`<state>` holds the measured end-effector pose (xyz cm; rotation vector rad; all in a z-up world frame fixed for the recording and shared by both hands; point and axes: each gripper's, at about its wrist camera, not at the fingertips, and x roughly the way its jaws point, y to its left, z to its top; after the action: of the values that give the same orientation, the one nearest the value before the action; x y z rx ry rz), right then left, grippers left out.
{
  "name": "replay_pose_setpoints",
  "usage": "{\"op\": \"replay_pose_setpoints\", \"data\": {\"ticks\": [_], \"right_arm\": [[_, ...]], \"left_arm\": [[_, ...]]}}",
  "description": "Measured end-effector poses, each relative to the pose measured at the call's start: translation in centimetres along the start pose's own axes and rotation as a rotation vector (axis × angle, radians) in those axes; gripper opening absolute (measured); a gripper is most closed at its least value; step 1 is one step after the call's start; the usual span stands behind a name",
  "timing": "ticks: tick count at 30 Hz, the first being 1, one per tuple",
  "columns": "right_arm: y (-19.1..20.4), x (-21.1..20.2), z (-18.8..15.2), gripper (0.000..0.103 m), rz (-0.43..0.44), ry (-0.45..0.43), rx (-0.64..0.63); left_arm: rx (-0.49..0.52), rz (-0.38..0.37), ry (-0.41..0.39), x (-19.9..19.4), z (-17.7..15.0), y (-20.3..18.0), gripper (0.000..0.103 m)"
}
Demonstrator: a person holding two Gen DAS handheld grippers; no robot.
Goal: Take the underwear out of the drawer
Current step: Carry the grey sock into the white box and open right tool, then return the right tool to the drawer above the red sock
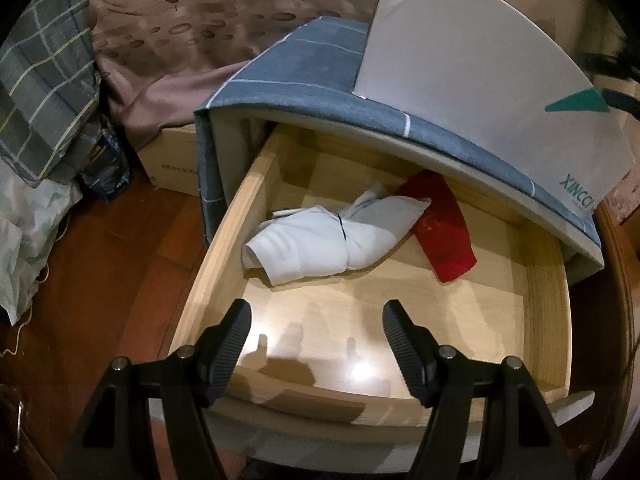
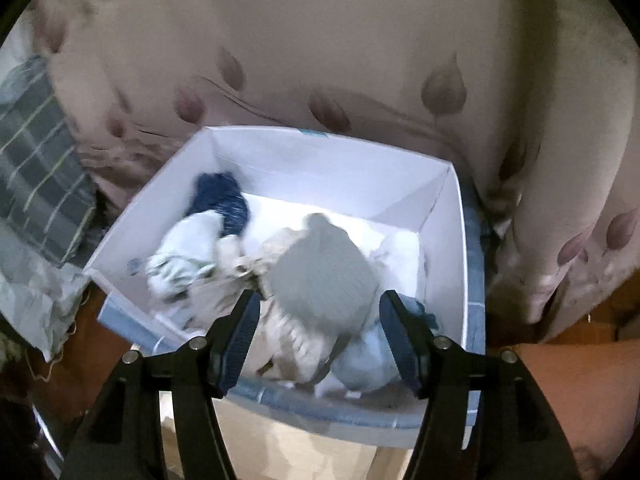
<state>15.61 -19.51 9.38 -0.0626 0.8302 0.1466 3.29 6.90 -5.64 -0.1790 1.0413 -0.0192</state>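
In the left wrist view a pale wooden drawer [image 1: 224, 248] stands pulled out. A folded white-grey pair of underwear [image 1: 320, 240] lies at its back, with a red garment [image 1: 444, 228] beside it on the right. My left gripper [image 1: 318, 308] hovers open over the bare front part of the drawer, short of the clothes. In the right wrist view my right gripper [image 2: 320, 298] hangs over a white box [image 2: 320, 160] holding several garments. A blurred grey piece [image 2: 324, 268] lies between the fingers on the pile, and the pads do not visibly press it.
The white box [image 1: 460, 80] sits on the blue checked cloth [image 1: 304, 64] covering the cabinet above the drawer. A cardboard box [image 1: 172, 160], plaid pillow [image 1: 44, 80] and plastic bag [image 1: 24, 232] crowd the left over wooden floor [image 1: 112, 280]. A pink patterned bedspread [image 2: 360, 40] lies behind.
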Motion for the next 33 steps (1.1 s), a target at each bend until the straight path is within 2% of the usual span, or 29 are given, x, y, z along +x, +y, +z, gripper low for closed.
{"op": "replay_pose_setpoints", "data": {"ticks": [3,5,7,9,11,13,17,21,27,30,31,33], "right_arm": [[1.0,-2.5,-2.7,0.060,0.072,-0.044,-0.041],[1.9,-2.9,-5.0,0.060,0.141,-0.037,-0.084],[2.8,-2.2,-7.3,0.060,0.190,0.002,-0.118],[4.0,-0.3,-9.9,0.059,0.226,0.076,-0.159],[5.0,1.7,-11.7,0.053,0.242,0.138,-0.190],[6.1,4.4,-13.2,0.051,0.260,0.218,-0.216],[7.5,8.1,-14.2,0.047,0.253,0.298,-0.283],[9.0,11.0,-14.5,0.045,0.212,0.331,-0.372],[10.2,14.4,-16.0,0.041,0.119,0.351,-0.503],[10.8,15.9,-17.2,0.033,0.057,0.376,-0.576],[10.9,16.0,-17.2,0.029,0.050,0.373,-0.586],[11.1,16.2,-17.1,0.029,0.010,0.337,-0.617]], "left_arm": [[-0.020,0.003,-0.006,-0.1,0.0,0.4,0.070],[-0.037,0.008,-0.021,-0.4,0.0,0.8,0.070],[-0.058,0.009,-0.033,-0.7,0.0,1.2,0.070],[-0.092,0.021,-0.037,-0.9,0.1,1.9,0.070],[-0.137,0.036,-0.035,-1.1,0.1,3.0,0.070],[-0.192,0.064,-0.051,-1.6,0.1,4.2,0.070],[-0.275,0.071,-0.062,-2.1,-0.1,6.2,0.070],[-0.258,0.077,-0.054,-2.0,0.1,6.2,0.070],[-0.278,0.052,-0.068,-2.2,-0.1,6.7,0.070],[-0.276,0.048,-0.070,-2.2,-0.1,6.6,0.070],[-0.277,0.046,-0.070,-2.2,-0.1,6.6,0.070],[-0.276,0.043,-0.073,-2.3,-0.1,6.5,0.070]]}}
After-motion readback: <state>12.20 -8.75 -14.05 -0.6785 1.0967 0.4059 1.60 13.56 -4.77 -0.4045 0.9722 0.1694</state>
